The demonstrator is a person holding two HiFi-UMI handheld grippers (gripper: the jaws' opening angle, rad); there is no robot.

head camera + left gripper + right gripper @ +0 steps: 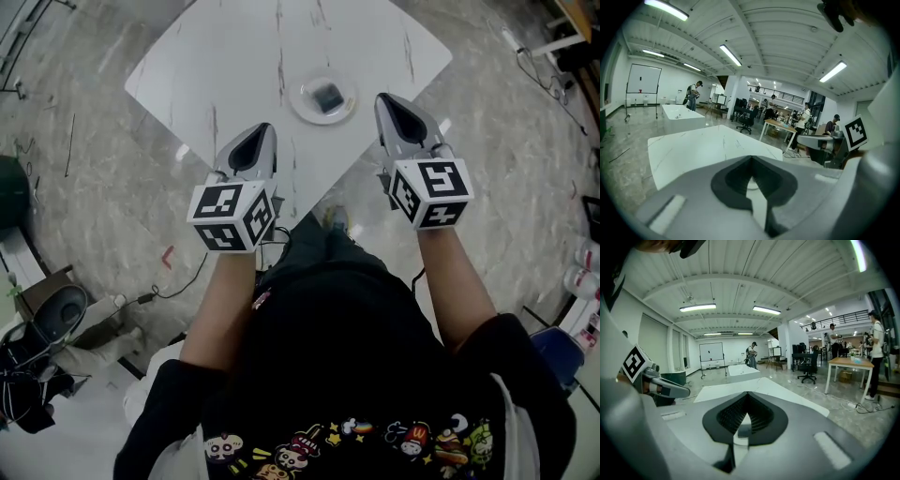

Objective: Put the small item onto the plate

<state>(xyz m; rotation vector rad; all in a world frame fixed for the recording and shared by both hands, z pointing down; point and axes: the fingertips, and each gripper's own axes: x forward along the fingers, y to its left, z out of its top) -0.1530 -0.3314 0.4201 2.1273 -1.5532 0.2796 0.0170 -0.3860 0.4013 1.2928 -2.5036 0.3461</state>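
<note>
Item (326, 94) on plate (300, 105) | left gripper (266, 131) fingers closed, empty | right gripper (383, 99) fingers closed, empty

Dark item (327, 94), white plate (297, 102)

It's a big open-plan lab or workshop floor — long strip lights (731, 55) under a ribbed white ceiling, a wheeled whiteboard (644, 80) by the far wall, white worktables (682, 112) set apart on a glossy stone-look floor (84, 187). Further back are a wooden desk (848, 363), a black office chair (808, 367), people standing (752, 355) and a railed mezzanine (834, 319) — and loose cables (183, 281) trail across the floor.
</note>
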